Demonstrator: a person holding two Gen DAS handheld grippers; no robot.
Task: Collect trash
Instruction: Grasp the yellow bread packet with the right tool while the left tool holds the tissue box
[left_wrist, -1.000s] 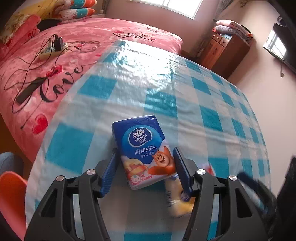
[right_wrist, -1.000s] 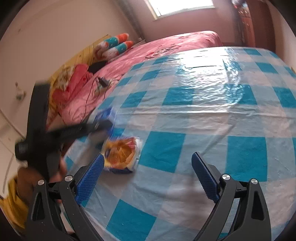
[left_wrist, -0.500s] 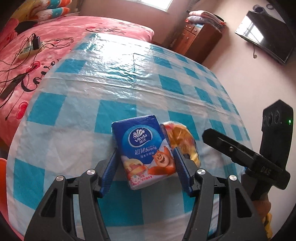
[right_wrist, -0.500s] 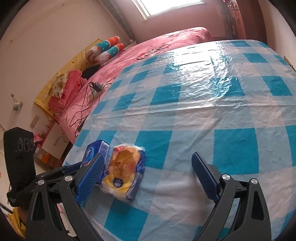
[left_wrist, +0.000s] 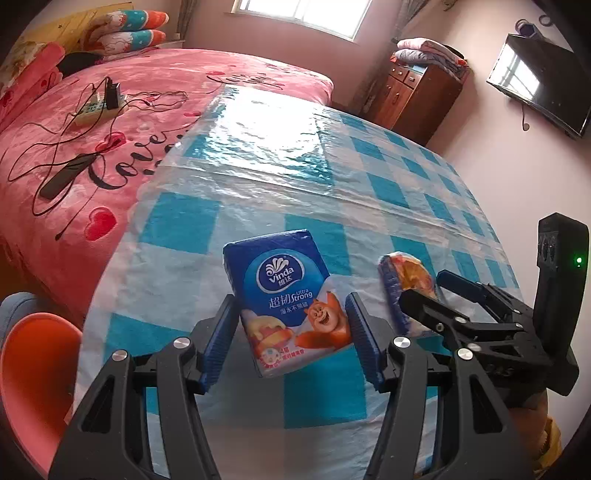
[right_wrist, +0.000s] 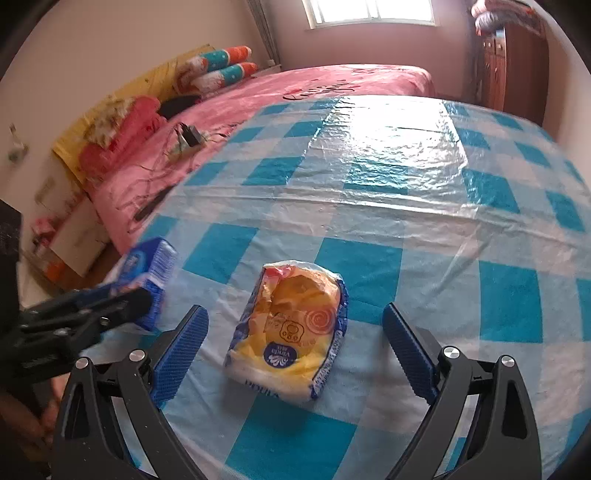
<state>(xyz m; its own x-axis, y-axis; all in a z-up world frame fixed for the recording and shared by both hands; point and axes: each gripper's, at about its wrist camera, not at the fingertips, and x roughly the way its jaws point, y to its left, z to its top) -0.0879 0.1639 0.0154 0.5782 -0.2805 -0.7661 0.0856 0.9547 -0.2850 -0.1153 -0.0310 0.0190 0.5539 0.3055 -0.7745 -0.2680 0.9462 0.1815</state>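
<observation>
From the left wrist view, our left tongs (left_wrist: 291, 332) are clenched on the blue rectangular plastic-wrapped tissue pack (left_wrist: 288, 302), both pads pressed to its long sides, the pack lifted above the blue-and-white checked plastic-covered worktop (left_wrist: 258, 166). To its right the right tongs (left_wrist: 439, 291) reach over the yellow crumpled soft tissue packet (left_wrist: 406, 280). From the right wrist view, that yellow packet (right_wrist: 291, 328) lies flat on the worktop (right_wrist: 406, 166), midway between our right tongs (right_wrist: 295, 347), its long axis running away from us along the fingers. These tongs stand wide and released, touching nothing; we judge they need only drop and close. The held blue pack (right_wrist: 147, 273) hangs blurred at far left.
</observation>
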